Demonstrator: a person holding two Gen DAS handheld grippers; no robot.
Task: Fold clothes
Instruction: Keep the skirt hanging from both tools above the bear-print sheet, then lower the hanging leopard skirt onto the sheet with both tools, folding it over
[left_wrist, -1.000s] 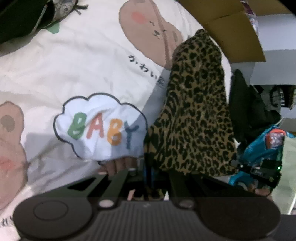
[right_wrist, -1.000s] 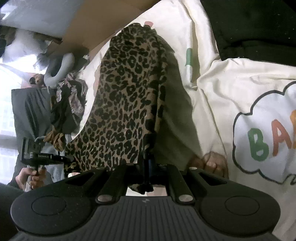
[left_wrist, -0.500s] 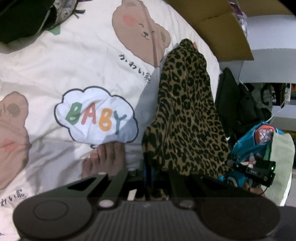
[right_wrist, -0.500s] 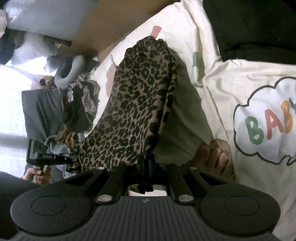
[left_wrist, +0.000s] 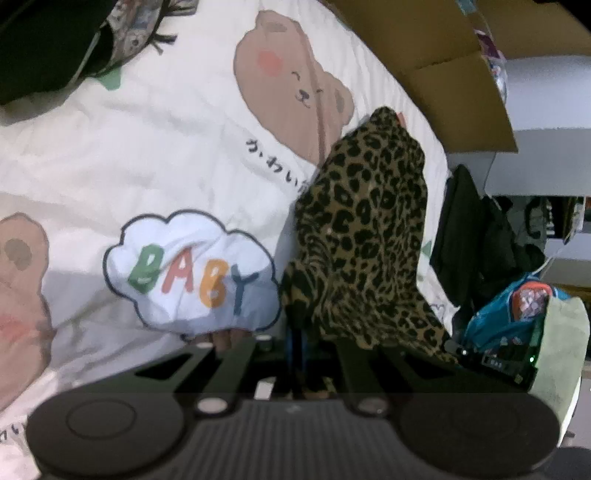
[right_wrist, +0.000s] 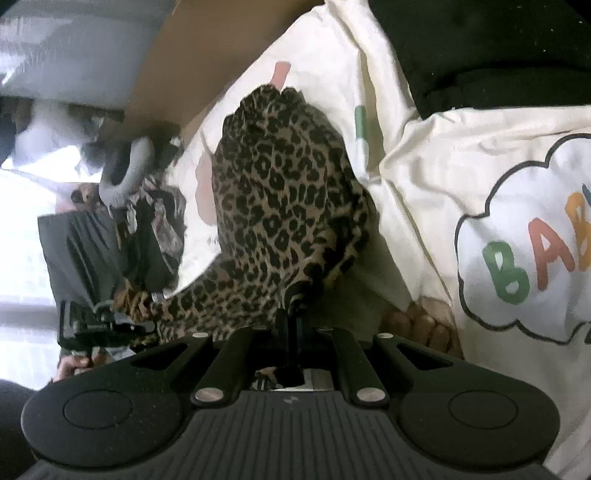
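Note:
A leopard-print garment (left_wrist: 365, 236) hangs stretched between my two grippers above a white bedsheet (left_wrist: 155, 147) printed with bears and a "BABY" cloud. My left gripper (left_wrist: 295, 332) is shut on one corner of it. My right gripper (right_wrist: 293, 295) is shut on another corner of the garment (right_wrist: 280, 206). Its far end trails down onto the sheet. The right gripper also shows in the left wrist view (left_wrist: 491, 360), and the left gripper in the right wrist view (right_wrist: 99, 326).
A black garment (right_wrist: 480, 44) lies on the sheet at the far side. A cardboard box (left_wrist: 454, 70) stands beyond the bed edge. Dark clothes (left_wrist: 476, 240) and a blue bag (left_wrist: 509, 317) are piled beside the bed. The person's bare toes (right_wrist: 421, 325) rest on the sheet.
Both grippers keep hold of the garment. It has shifted and bunched shorter, with its far end drawn nearer. The toes are now mostly hidden in the left wrist view.

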